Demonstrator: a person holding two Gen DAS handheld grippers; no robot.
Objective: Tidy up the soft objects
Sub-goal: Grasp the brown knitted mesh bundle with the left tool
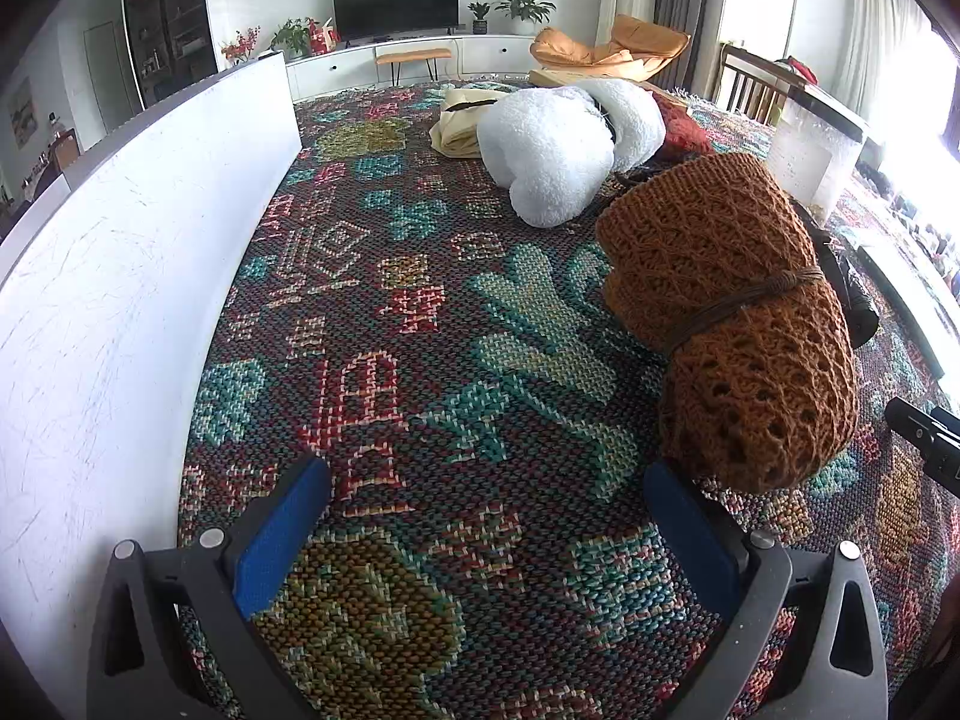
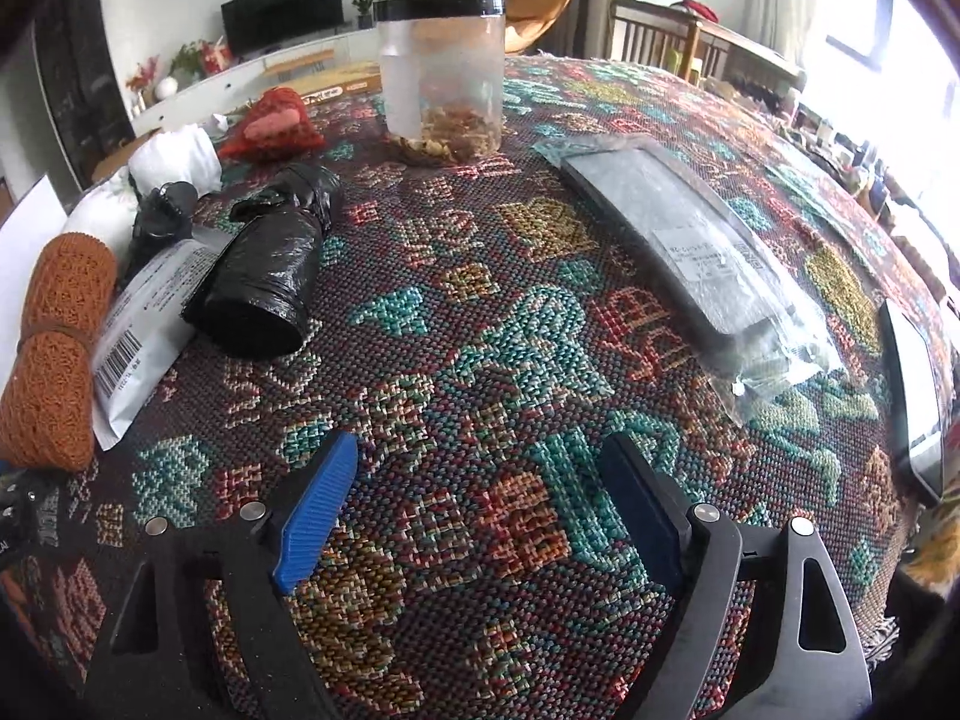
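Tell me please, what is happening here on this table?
A person is sorting soft things on a patterned cloth with two tongs. Both the left tongs and the right tongs are open and hold nothing. A tied brown knitted roll lies by the left tongs, with a white fluffy bundle behind it. A black roll and a jar are untouched.

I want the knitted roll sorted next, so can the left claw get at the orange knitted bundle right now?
Probably yes. The left claw is open and empty, and the orange knitted bundle lies just ahead to its right on the patterned cloth, with nothing between them. The white board is off on the other side.
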